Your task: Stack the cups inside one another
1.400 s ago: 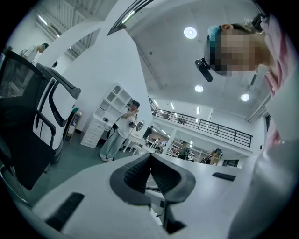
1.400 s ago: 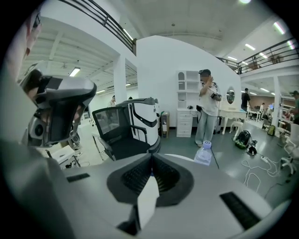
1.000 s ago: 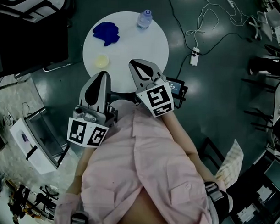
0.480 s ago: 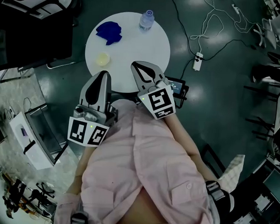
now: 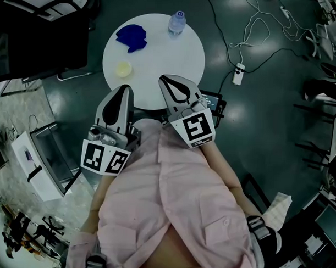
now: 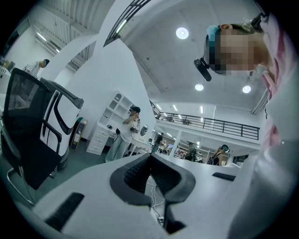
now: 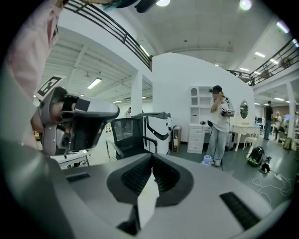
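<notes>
On the round white table (image 5: 171,54) a pale yellow cup (image 5: 123,69) stands near the left edge. Beyond it lies a dark blue thing (image 5: 132,37) whose shape I cannot make out. Both grippers hang close to the person's chest, short of the table's near edge. My left gripper (image 5: 124,90) (image 6: 150,158) is shut with nothing in it and points level across the room. My right gripper (image 5: 165,80) (image 7: 152,164) is shut and empty too, tilted slightly down over the table's near rim. No cup shows in either gripper view.
A clear water bottle (image 5: 176,22) (image 7: 207,160) stands at the table's far edge. Cables and a power strip (image 5: 236,75) lie on the dark floor to the right. A black office chair (image 6: 32,135) (image 7: 128,135) and a standing person (image 7: 219,126) are beyond the table.
My right gripper has risen slightly and drifted a little to the right in the head view. The left gripper has stayed put. Both remain shut.
</notes>
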A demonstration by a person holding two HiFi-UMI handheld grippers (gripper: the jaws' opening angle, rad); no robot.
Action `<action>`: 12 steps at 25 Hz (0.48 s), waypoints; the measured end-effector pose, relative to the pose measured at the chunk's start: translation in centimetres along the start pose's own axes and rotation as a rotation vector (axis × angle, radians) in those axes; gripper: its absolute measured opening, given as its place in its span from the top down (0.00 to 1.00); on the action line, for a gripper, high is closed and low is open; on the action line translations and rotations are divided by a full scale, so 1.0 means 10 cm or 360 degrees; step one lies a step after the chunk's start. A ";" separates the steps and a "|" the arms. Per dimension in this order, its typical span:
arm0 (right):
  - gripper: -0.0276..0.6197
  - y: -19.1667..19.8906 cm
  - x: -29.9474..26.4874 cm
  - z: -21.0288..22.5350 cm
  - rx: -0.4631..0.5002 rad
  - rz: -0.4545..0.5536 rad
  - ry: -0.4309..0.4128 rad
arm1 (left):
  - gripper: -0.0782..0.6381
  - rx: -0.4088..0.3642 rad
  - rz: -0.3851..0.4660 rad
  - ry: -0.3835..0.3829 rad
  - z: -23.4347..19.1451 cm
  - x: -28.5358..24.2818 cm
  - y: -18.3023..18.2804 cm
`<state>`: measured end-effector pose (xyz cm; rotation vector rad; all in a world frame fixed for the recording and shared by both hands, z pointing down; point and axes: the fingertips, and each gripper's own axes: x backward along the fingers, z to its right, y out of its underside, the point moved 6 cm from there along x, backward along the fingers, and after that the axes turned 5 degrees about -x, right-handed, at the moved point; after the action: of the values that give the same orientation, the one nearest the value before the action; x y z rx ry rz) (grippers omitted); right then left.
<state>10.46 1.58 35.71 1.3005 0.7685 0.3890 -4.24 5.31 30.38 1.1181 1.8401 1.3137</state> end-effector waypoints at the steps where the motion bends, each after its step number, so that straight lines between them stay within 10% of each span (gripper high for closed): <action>1: 0.91 0.01 0.00 0.00 -0.0003 -0.0005 -0.0002 | 0.88 -0.0004 -0.0002 0.0004 0.01 0.00 0.00; 12: 0.91 0.07 -0.01 0.02 -0.0005 -0.0040 0.0011 | 0.88 0.0048 0.0028 -0.0072 -0.09 0.07 0.01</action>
<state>10.62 1.52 36.48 1.2859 0.7888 0.3749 -5.28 5.61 30.71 1.1725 1.8267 1.2643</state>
